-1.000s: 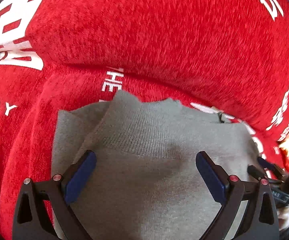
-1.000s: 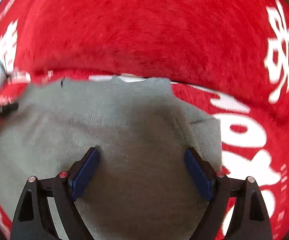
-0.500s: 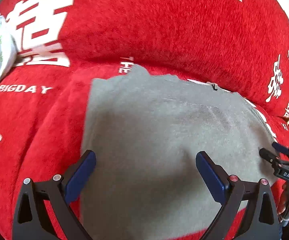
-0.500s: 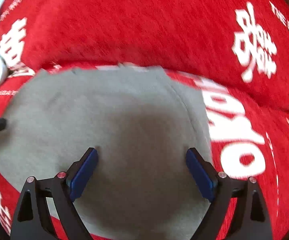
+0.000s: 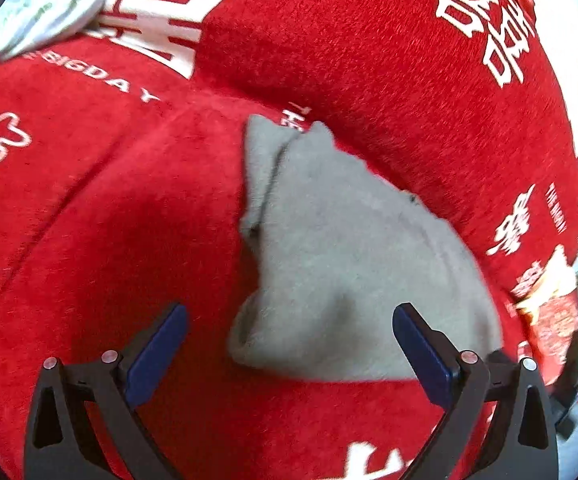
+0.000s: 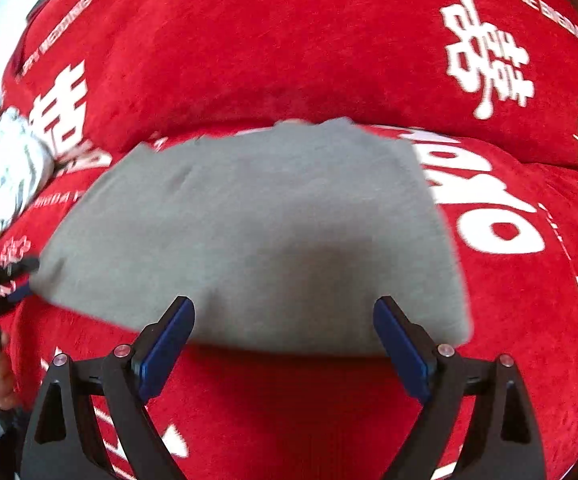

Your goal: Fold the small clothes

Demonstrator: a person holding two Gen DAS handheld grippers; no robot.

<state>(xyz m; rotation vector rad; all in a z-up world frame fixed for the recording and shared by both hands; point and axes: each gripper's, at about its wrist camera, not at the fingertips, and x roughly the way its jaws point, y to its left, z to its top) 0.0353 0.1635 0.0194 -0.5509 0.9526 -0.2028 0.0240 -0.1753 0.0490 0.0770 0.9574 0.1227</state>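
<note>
At the centre of both views, the folded grey garment [image 5: 353, 264] lies on the red cushion [image 6: 289, 40]; both jaws are spread, empty. A finishing fold or set-aside seems next.

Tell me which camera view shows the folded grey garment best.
The right wrist view: the grey garment fills the middle, its flat top and all edges visible on the red cover. The left wrist view shows the grey garment obliquely from its left side, revealing layered folds there, with the near right corner hidden behind a finger.
</note>
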